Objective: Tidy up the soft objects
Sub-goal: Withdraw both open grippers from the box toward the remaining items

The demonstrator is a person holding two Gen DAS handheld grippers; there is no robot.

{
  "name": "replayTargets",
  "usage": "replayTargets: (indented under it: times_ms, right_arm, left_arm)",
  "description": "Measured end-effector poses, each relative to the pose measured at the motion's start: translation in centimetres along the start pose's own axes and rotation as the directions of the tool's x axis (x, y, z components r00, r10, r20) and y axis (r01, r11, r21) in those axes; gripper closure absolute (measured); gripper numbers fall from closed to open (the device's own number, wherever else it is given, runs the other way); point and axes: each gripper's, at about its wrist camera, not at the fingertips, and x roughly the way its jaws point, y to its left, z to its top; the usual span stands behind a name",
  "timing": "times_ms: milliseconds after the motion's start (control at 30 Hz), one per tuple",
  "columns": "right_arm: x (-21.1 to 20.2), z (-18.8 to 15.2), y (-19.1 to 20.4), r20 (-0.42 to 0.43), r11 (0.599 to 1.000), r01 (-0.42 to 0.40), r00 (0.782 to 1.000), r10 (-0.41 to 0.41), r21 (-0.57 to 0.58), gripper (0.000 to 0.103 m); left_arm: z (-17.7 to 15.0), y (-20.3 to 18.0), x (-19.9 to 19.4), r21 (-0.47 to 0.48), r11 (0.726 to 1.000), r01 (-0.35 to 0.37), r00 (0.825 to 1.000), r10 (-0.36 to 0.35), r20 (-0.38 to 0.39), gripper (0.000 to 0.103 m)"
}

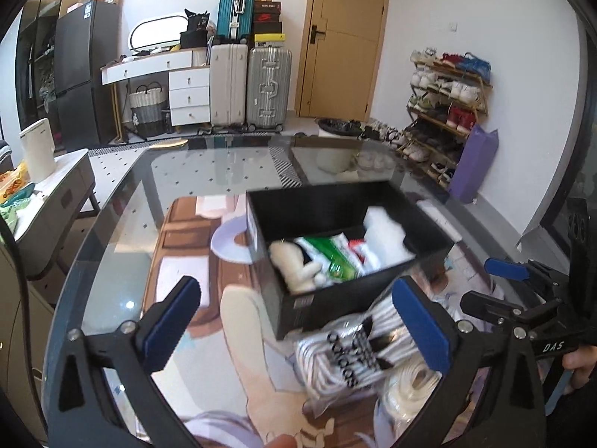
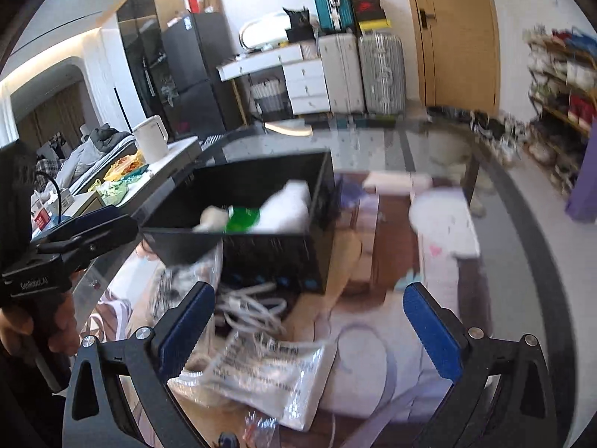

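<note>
A black box (image 1: 347, 298) stands on the glass table (image 1: 123, 224). It holds a cream plush (image 1: 294, 265), a green packet (image 1: 332, 257) and a white soft item (image 1: 384, 235). My left gripper (image 1: 298, 321) is open and empty, just before the box. A clear pack of white Adidas socks (image 1: 358, 354) lies by its right finger, with a white coiled cord (image 1: 406, 384) beside it. My right gripper (image 2: 309, 328) is open above a clear bag (image 2: 268, 373) and white cord (image 2: 253, 310). The box (image 2: 268, 257) is ahead of it. The right gripper also shows in the left view (image 1: 522, 291).
A printed mat (image 1: 194, 246) lies under the glass. A side table with a white kettle (image 1: 37, 149) and snacks stands to the left. Suitcases (image 1: 268, 89), a door and a shoe rack (image 1: 444, 112) line the far wall. A purple bag (image 1: 474, 164) stands beyond the table edge.
</note>
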Motion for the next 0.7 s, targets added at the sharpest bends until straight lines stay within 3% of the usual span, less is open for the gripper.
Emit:
replayTargets:
  times_ms: [333, 467, 700]
  right_arm:
    - [1.7, -3.7, 1.2, -0.100, 0.999, -0.051, 0.994, 0.053, 0.017, 0.000]
    - [1.8, -3.8, 1.3, -0.106, 0.995, -0.087, 0.990, 0.091, 0.046, 0.000]
    - [2.3, -3.4, 2.0, -0.123, 0.997, -0.068, 0.990, 0.071, 0.024, 0.000]
  left_arm:
    - [-2.0, -0.4, 0.7, 0.023, 1.000, -0.013, 0.998, 0.015, -0.053, 0.000]
    - [-2.2, -0.4, 0.8, 0.022, 1.000, -0.005, 0.998, 0.006, -0.057, 0.000]
    - [-2.9, -0.2, 0.8, 0.025, 1.000, -0.003, 0.998, 0.005, -0.069, 0.000]
